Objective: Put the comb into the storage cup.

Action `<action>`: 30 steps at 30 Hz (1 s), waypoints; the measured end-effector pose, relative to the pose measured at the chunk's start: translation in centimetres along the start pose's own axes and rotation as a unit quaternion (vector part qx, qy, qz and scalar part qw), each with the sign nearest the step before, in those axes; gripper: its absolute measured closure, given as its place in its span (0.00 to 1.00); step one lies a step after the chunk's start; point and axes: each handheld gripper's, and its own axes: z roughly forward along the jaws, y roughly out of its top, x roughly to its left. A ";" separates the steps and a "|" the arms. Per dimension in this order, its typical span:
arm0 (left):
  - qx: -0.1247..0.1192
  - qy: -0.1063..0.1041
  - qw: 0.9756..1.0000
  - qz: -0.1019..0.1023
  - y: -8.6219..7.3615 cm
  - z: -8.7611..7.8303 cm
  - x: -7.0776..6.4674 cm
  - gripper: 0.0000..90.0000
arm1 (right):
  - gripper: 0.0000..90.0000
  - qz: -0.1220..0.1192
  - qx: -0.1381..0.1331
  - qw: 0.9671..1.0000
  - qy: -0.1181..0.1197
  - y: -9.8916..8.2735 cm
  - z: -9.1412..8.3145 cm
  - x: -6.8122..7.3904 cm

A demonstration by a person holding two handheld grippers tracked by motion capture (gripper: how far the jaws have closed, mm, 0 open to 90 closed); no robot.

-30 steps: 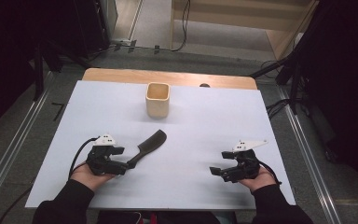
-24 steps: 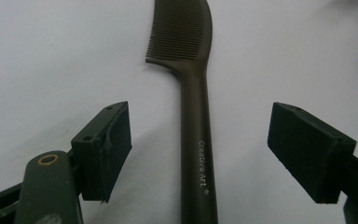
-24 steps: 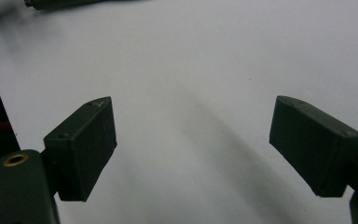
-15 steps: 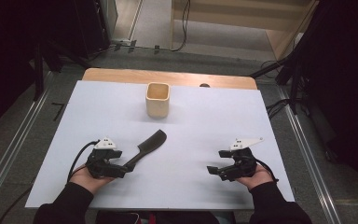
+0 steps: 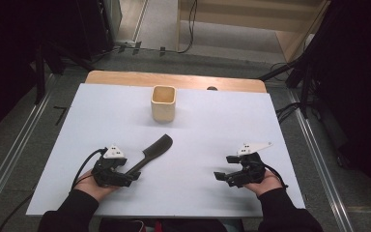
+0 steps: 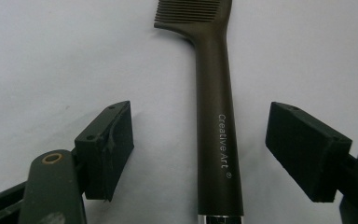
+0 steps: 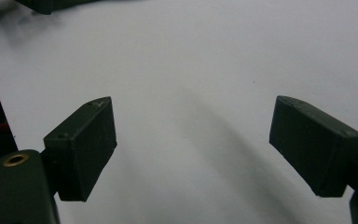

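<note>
Nearest us, both grippers rest low on the white table [image 5: 290, 125], one in each hand. We note the left gripper [image 5: 131, 176] at the near left with its jaws spread wide, holding nothing. The right gripper [image 5: 224, 174] sits at the near right, well apart from the left; its jaws are likewise spread, with bare tabletop between them in the right gripper view.

Between the left jaws lies the comb [image 6: 214, 116]. In the left gripper view its handle runs straight up the gap, roughly centred, touching neither pad; the left pad [image 6: 107, 147] and right pad [image 6: 307, 149] stand clear on either side. The handle carries a printed "Creative Art" mark, and a bright metal band shows at its near end. The teeth lie at the far end, pointing away from the gripper.

In the high view the comb [image 5: 150, 153] lies flat, angled from the left gripper toward the table's middle.

Farther back, near the far edge, stands a small tan cup [image 5: 163, 103], upright and open, well apart from the comb.

Our judgement on handling: the comb looks light, stiff and smooth, probably plastic, so it could slip or pivot under a pinch. We would take it across the mid-handle, where the sides run parallel, and avoid the teeth, which look thin and liable to bend.
</note>
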 end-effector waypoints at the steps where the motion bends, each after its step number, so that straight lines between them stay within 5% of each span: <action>1: 0.001 0.004 1.000 0.004 0.0 0.0 -0.1 0.26 | 0.15 0.000 0.000 1.000 0.000 0.0 0.0 0.0; 7: 0.002 0.043 0.998 0.041 -0.3 0.2 -0.9 0.32 | 0.15 0.002 0.000 1.000 -0.001 0.0 0.0 0.0; 11: 0.001 0.049 0.998 0.036 -0.3 0.2 -1.0 0.34 | 0.15 0.002 0.001 1.000 -0.002 0.0 0.1 0.0; 24: 0.008 0.044 0.998 0.032 -0.2 -0.1 -1.5 0.70 | 0.15 -0.002 0.006 1.000 -0.002 0.0 0.2 0.0; 30: 0.010 0.027 1.000 0.012 0.0 -0.2 -1.0 0.80 | 0.15 -0.002 0.008 1.000 -0.003 0.0 0.3 0.0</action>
